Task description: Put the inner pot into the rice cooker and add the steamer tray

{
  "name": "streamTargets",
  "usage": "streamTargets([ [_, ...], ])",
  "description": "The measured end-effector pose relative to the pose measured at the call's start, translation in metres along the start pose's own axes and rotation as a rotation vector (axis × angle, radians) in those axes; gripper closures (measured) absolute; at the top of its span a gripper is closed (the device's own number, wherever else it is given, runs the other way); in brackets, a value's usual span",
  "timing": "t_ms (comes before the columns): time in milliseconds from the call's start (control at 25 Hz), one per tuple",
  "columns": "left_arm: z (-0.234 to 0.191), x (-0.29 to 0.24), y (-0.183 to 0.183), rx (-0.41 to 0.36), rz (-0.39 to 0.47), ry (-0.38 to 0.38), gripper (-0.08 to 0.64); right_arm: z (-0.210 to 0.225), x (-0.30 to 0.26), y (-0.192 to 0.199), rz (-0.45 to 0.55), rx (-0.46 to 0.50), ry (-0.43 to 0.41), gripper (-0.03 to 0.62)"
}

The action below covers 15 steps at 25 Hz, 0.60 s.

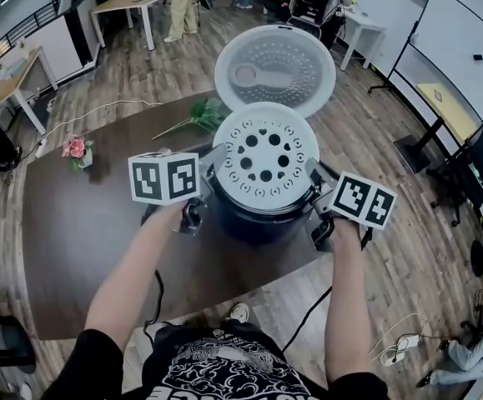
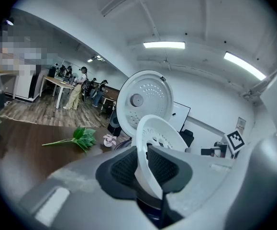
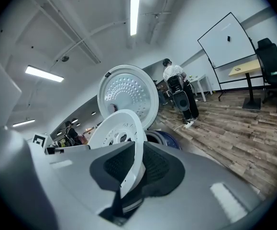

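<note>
- Judging from the head view, the task is in its second half: the steamer tray (image 1: 266, 158) is over the mouth of the rice cooker (image 1: 256, 222), and the lid (image 1: 274, 67) stands open behind it.
- The inner pot cannot be made out, because the tray covers the whole opening. The right gripper view shows a dark rim just behind the tray, but I cannot tell whether it is the pot's edge or the cooker's own wall. With the tray already brought to the cooker, the pot is probably seated inside.
- What seems left is to settle the tray level on the rim and let go on both sides. No view shows whether the tray already rests there or hangs just above.
- The left gripper (image 1: 210, 167) has the tray by its left edge. In the left gripper view the white tray (image 2: 153, 137) runs edge-on between the two dark pads (image 2: 125, 169). The jaws are narrow and both pads press on the rim.
- The right gripper (image 1: 316, 180) mirrors this on the opposite edge. In the right gripper view the tray (image 3: 115, 133) passes between the pads (image 3: 156, 166), which are clamped on its rim with almost no gap.
- The tray thus hangs between the two grippers, pinched at its outer edge only. Its perforated middle is clear of the fingers and centred over the cooker.
- The cooker stands on a dark table (image 1: 74, 223). A leafy sprig (image 1: 203, 115) lies near the lid, and a pink flower (image 1: 76, 148) is well apart to the left.
</note>
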<state>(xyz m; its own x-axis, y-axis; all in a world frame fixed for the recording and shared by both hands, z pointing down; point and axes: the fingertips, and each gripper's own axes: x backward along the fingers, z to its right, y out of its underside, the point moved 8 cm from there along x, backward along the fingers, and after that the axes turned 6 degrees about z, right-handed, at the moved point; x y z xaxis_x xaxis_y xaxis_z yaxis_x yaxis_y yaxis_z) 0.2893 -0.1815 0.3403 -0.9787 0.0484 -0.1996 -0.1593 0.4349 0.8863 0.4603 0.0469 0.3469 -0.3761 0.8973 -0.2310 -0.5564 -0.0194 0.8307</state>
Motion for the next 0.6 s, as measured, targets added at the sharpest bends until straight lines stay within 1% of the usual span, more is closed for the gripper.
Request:
streamTargets([
  [200, -0.001, -0.007, 0.003, 0.000, -0.002, -0.036, 0.486, 0.006, -0.007, 0.001, -0.030, 0.043, 0.009, 0.529],
  [320, -0.003, -0.011, 0.010, -0.004, -0.011, -0.063, 0.486, 0.008, -0.012, 0.002, -0.042, 0.101, 0.027, 0.521],
  [600, -0.005, -0.018, 0.018, -0.041, -0.020, -0.112, 0.482, 0.006, -0.019, 0.002, -0.069, 0.238, 0.059, 0.504],
])
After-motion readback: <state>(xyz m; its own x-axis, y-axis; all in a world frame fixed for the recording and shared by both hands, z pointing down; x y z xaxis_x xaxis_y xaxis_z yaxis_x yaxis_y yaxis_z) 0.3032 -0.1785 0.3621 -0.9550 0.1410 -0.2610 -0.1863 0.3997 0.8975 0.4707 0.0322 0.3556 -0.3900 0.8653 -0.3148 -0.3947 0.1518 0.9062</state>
